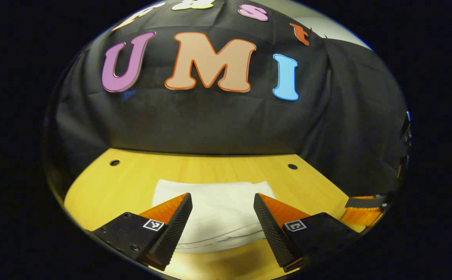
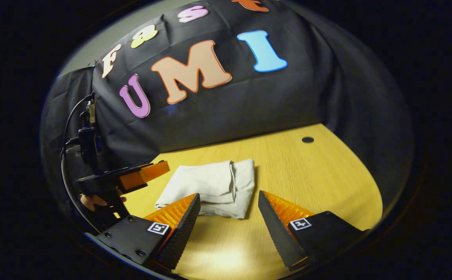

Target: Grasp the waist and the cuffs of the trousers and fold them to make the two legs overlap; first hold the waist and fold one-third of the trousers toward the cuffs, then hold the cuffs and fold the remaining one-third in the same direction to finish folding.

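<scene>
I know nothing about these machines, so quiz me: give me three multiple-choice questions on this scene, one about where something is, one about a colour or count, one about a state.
1. Where do the pale off-white cloth trousers lie?
A. on the yellow wooden table
B. hanging on the wall
C. held up in the air

2. How many round dark holes in the tabletop appear in the left gripper view?
A. none
B. two
C. five

3. How do the trousers look?
A. spread out flat at full length
B. folded into a compact bundle
C. rolled into a tube

Answers: 1 A, the bundle rests on the tabletop. 2 B, one hole at the left and another at the right. 3 B, stacked layers show at its edge, and the left gripper and right gripper stand open, apart from it.
</scene>
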`<state>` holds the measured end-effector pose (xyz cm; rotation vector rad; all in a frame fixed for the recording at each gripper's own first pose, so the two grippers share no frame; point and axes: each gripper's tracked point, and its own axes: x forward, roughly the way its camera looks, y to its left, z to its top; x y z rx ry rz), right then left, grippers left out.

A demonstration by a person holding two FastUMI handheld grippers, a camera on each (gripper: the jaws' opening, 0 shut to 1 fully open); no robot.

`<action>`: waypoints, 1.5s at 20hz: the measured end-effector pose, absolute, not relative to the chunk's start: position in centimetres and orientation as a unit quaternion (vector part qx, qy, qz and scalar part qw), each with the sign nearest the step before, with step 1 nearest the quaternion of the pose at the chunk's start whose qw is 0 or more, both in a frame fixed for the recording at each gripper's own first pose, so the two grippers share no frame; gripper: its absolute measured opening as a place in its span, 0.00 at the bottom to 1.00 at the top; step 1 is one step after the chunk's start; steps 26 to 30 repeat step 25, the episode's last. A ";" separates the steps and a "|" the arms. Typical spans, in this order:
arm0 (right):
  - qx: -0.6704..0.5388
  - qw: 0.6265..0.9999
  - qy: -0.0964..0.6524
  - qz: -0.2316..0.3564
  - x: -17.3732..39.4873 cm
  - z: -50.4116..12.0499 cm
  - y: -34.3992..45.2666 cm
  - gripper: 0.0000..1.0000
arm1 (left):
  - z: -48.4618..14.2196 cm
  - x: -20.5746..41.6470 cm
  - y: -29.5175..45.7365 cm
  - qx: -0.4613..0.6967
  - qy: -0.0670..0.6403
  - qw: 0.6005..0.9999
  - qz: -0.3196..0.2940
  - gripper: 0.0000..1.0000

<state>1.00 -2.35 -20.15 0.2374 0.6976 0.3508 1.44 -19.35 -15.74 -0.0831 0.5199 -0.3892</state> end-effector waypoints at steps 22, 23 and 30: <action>0.013 0.984 0.156 0.084 6.2 -9.5 2.4 0.95 | -5.6 3.5 5.3 0.018 0.130 0.991 -0.018 0.95; 0.011 0.985 0.153 0.081 6.2 -9.4 2.2 0.95 | -5.5 3.4 5.3 0.020 0.127 0.991 -0.018 0.95; 0.009 0.986 0.149 0.076 6.2 -9.2 2.0 0.91 | -5.3 3.6 5.3 0.022 0.123 0.992 -0.021 0.95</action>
